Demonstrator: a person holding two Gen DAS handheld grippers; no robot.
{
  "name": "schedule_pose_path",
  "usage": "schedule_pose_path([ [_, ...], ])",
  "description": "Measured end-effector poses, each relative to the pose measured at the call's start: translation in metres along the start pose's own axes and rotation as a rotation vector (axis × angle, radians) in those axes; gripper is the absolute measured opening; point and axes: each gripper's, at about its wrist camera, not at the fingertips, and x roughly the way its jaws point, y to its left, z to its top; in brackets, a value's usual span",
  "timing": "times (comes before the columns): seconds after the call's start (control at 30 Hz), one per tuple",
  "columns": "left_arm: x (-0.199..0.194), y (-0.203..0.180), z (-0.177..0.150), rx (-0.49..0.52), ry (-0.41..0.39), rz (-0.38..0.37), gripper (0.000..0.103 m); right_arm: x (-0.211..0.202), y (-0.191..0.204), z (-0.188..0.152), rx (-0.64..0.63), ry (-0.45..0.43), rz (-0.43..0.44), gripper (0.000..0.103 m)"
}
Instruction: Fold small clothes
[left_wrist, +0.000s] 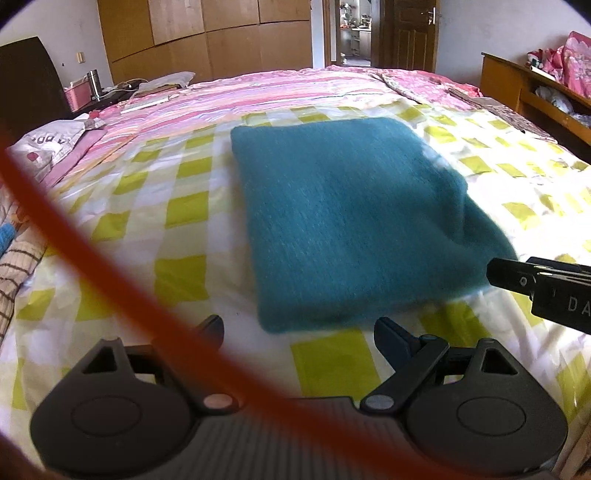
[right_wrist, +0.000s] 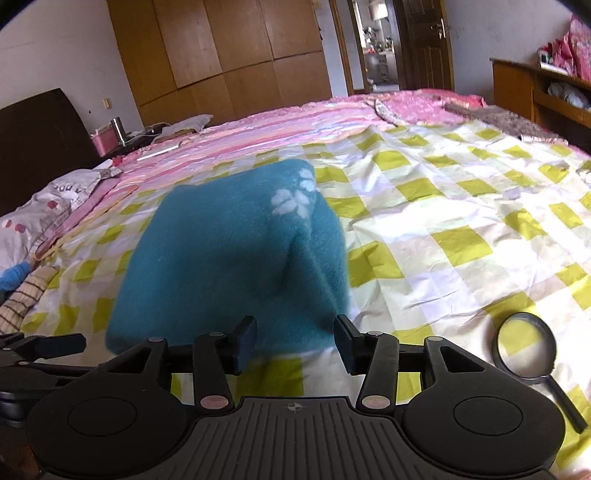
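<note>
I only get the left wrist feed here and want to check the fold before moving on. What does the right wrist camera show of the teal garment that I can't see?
Observer: The teal garment has a white paw-print pattern near its far corner, on the side facing the right wrist camera.
Operator: Is the right gripper holding the cloth?
Observer: No. The right gripper stands open, with the garment's near edge just beyond its fingertips and nothing pinched.
Operator: Anything else near it on the bed?
Observer: A magnifying glass lies on the checked sheet, to the right of the right gripper and apart from the garment.
</note>
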Motion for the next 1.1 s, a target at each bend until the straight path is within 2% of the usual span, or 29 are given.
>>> schedule_pose_path([
  [0.17, -0.004, 0.002, -0.005, -0.012, 0.003, -0.024, 0.095, -0.010, 0.006, -0.011, -0.006, 0.002, 0.012, 0.049],
  [0.33, -0.009, 0.001, -0.011, 0.002, -0.011, -0.003, 0.095, -0.016, 0.012, -0.021, -0.021, 0.002, 0.013, 0.053],
  [0.5, -0.008, 0.005, -0.017, -0.012, 0.006, -0.010, 0.097, -0.018, 0.014, -0.026, -0.018, 0.015, 0.007, 0.059],
  [0.67, -0.010, 0.004, -0.022, -0.007, 0.004, -0.008, 0.097, -0.016, 0.018, -0.031, -0.030, 0.039, -0.003, 0.059],
  [0.73, -0.011, 0.003, -0.023, -0.002, 0.001, -0.010, 0.098, -0.015, 0.020, -0.034, -0.041, 0.045, -0.018, 0.063],
  [1.1, -0.016, 0.000, -0.027, 0.006, -0.011, 0.017, 0.097, -0.011, 0.017, -0.038, -0.033, 0.074, -0.032, 0.065],
])
